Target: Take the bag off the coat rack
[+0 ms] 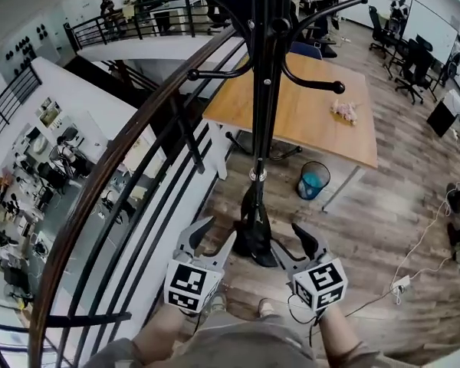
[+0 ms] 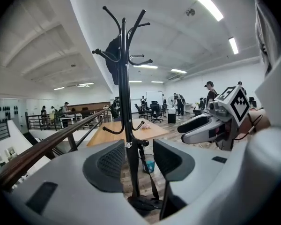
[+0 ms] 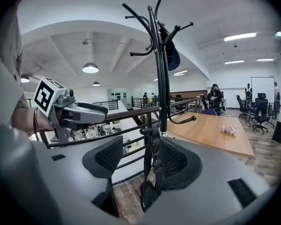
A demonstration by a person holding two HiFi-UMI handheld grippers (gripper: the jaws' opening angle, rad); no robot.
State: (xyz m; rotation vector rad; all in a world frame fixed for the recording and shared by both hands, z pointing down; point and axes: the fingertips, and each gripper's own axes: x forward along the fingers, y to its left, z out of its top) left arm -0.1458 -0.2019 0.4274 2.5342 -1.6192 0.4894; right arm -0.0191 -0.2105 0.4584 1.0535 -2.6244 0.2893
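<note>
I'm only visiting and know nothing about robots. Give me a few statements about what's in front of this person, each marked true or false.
1. The left tongs and the right tongs are both open and empty. True.
2. The black bag hangs by its strap from a low peg of the coat rack. True.
3. The wooden table has nothing on it. False: a small pink thing lies on it.
4. The bin beside the table is red. False: it is blue.

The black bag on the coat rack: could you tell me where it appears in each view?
Head view: black bag lower centre, by the coat rack.
Left gripper view: bag bottom centre, beyond the jaws.
Right gripper view: bag bottom centre.
Shared landmark: the wooden table.
</note>
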